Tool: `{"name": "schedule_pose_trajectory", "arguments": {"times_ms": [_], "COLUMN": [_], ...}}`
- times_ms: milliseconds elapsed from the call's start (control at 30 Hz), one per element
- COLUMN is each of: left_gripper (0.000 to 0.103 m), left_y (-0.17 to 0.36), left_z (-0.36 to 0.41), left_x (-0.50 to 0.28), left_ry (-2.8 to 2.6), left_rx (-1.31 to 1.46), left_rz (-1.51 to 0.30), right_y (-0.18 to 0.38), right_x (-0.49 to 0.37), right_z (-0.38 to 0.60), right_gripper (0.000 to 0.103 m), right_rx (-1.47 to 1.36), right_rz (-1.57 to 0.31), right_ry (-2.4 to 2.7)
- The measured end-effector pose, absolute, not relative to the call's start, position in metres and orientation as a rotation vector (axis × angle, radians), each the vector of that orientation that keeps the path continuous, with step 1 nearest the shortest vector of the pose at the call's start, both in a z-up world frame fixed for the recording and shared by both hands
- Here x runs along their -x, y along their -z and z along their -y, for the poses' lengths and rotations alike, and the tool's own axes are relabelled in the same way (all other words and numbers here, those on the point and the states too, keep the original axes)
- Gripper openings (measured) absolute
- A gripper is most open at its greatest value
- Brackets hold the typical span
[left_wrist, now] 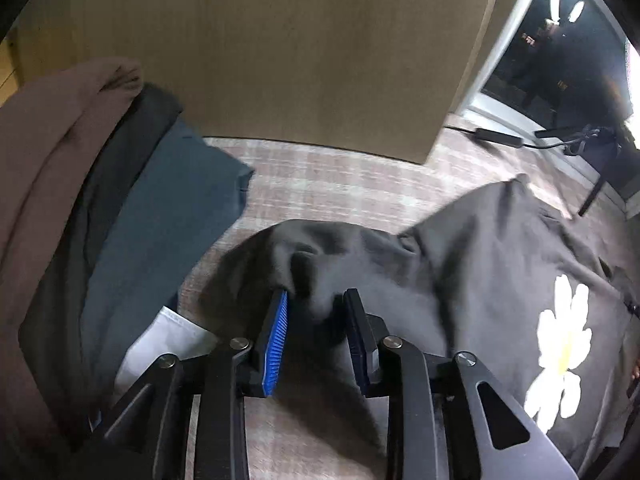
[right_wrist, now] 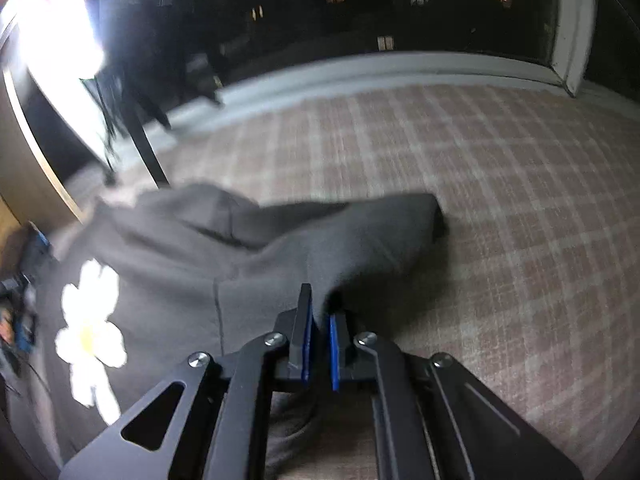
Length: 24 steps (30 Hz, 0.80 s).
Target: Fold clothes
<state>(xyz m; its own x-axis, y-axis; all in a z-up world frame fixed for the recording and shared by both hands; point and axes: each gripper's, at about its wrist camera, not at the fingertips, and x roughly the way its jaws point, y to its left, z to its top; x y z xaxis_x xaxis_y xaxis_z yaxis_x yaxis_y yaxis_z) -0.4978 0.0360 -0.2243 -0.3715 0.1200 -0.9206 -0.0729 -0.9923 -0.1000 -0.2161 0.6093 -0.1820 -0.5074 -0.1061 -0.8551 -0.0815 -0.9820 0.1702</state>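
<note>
Item: dark shirt (left_wrist: pixel 460 264) with flower print, spread rumpled on the plaid carpet (right_wrist: pixel 500 200), unfolded; your left gripper (left_wrist: pixel 316 308) pinches its cloth at 6 o'clock; your right gripper (right_wrist: pixel 320 312) clamps another edge; other clothes (left_wrist: pixel 120 200) heaped at 9 o'clock; folding barely begun.

Dark grey shirt (left_wrist: pixel 460 256) with white daisy print (left_wrist: pixel 560 344), rumpled on plaid carpet, sleeves bunched.
</note>
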Motion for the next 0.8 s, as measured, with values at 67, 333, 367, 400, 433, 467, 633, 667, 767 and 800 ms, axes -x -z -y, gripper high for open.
{"name": "schedule_pose_trajectory", "arguments": {"times_ms": [67,333,367,400,433,467,633,667,767,800], "left_gripper": [0.031,0.045,0.045,0.045,0.045,0.045,0.008,0.008,0.018,0.041], "left_y": [0.22,0.216,0.222,0.228,0.237,0.244,0.255,0.249,0.217,0.207], "left_z": [-0.022,-0.004,-0.005,-0.008,-0.014,-0.018,-0.035,-0.034,-0.009,0.001], "left_x": [0.494,0.47,0.469,0.471,0.475,0.478,0.471,0.466,0.441,0.434], "left_ry": [-2.526,-2.487,-2.48,-2.463,-2.444,-2.436,-2.395,-2.397,-2.443,-2.456], "left_rx": [1.664,1.581,1.587,1.596,1.61,1.62,1.607,1.597,1.495,1.46], "left_rz": [0.127,0.123,0.105,0.108,0.12,0.114,-0.027,-0.043,0.04,0.072], "right_y": [0.178,0.122,0.118,0.114,0.113,0.111,0.106,0.105,0.102,0.102], "right_x": [0.214,0.172,0.166,0.16,0.157,0.154,0.155,0.158,0.175,0.184], "right_z": [-0.608,-0.588,-0.577,-0.565,-0.548,-0.531,-0.438,-0.418,-0.357,-0.336], "right_gripper": [0.036,0.041,0.041,0.041,0.041,0.041,0.041,0.041,0.041,0.041], "right_rx": [-1.592,-1.456,-1.436,-1.421,-1.415,-1.408,-1.342,-1.324,-1.238,-1.203], "right_rz": [0.248,0.207,0.196,0.177,0.147,0.115,-0.074,-0.124,-0.273,-0.309], "right_ry": [2.734,2.86,2.843,2.821,2.79,2.76,2.588,2.555,2.466,2.422]}}
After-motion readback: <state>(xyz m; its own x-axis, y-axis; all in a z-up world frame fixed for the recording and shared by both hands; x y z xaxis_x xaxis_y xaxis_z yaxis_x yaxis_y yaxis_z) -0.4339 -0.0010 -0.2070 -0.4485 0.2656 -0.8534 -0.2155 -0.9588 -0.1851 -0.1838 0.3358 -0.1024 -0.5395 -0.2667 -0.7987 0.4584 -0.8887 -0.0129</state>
